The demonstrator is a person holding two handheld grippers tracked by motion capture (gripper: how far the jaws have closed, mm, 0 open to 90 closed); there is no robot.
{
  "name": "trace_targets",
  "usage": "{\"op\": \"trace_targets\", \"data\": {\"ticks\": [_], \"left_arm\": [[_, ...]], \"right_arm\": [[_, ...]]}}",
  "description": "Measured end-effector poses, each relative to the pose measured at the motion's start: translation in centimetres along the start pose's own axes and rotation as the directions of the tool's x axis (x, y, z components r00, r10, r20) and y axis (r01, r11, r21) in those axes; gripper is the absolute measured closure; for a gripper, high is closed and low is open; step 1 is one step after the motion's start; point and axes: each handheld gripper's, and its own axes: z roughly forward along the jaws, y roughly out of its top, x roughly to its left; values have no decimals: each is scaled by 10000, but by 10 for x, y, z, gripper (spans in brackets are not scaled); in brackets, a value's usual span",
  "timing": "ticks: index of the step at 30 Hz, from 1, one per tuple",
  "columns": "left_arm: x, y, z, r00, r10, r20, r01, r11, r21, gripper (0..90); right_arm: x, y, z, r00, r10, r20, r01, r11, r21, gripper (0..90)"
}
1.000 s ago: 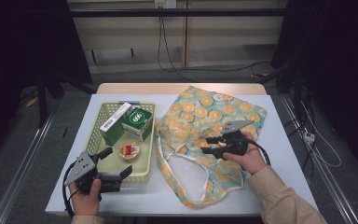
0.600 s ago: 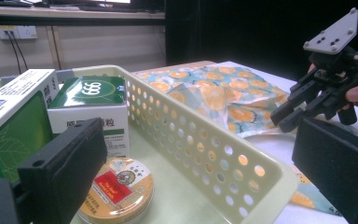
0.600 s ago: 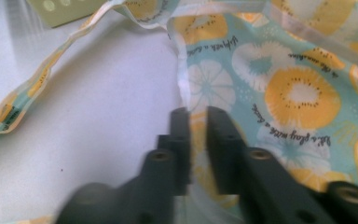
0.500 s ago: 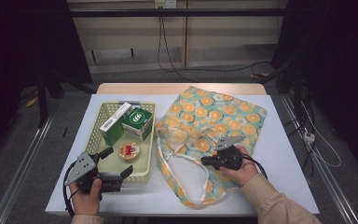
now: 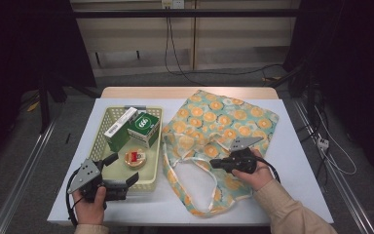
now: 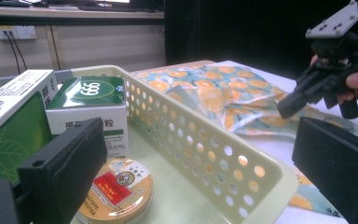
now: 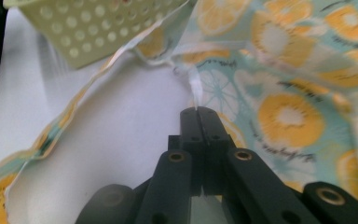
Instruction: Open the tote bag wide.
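Note:
A tote bag (image 5: 224,126) printed with orange slices lies flat on the right half of the white table (image 5: 292,161). My right gripper (image 5: 214,164) rests over its lower middle. In the right gripper view its jaws (image 7: 199,112) are shut, with the bag's thin white edge strip (image 7: 193,86) running into their tips. My left gripper (image 5: 121,169) hovers at the near end of a pale yellow basket (image 5: 97,141), jaws wide open and empty. One jaw is inside the basket and the other outside its wall (image 6: 205,135). The basket holds a green box (image 6: 93,93), a long white-and-green box (image 6: 14,107) and a round tin (image 6: 116,189).
The bag's handle loop (image 5: 209,209) trails to the table's near edge. A corner of the basket (image 7: 98,32) sits just left of the bag's opening. Bare table shows at the far right and in front of the basket. Cables and a shelf stand beyond the table.
My right gripper has moved toward the person and slightly left across the bag, its jaws now shut at the white edge strip. The left gripper has not moved.

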Motion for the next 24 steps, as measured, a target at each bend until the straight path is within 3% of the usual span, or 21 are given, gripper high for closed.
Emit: {"op": "trace_targets", "data": {"ticks": [7,12,15,19,24], "left_arm": [[-1,1,1,10000,35,26,-35,10000,-9,25],[-1,1,2,10000,39,83,-39,10000,-13,25],[0,1,3,9999,16,108,-16,10000,-30,26],[0,0,4,9999,-13,127,13,10000,-17,26],[-1,0,2,9999,-10,128,10,10000,-22,26]], "right_arm": [[-18,4,-12,9972,422,609,-398,9984,-411,900],[-27,-2,-14,9909,470,1264,-438,9987,-277,900],[-32,-6,-16,9878,619,1430,-596,9980,-208,900],[-38,-9,-14,9815,488,1852,-514,9986,92,888],[-43,-11,-3,9818,755,1743,-797,9967,174,900]]}}
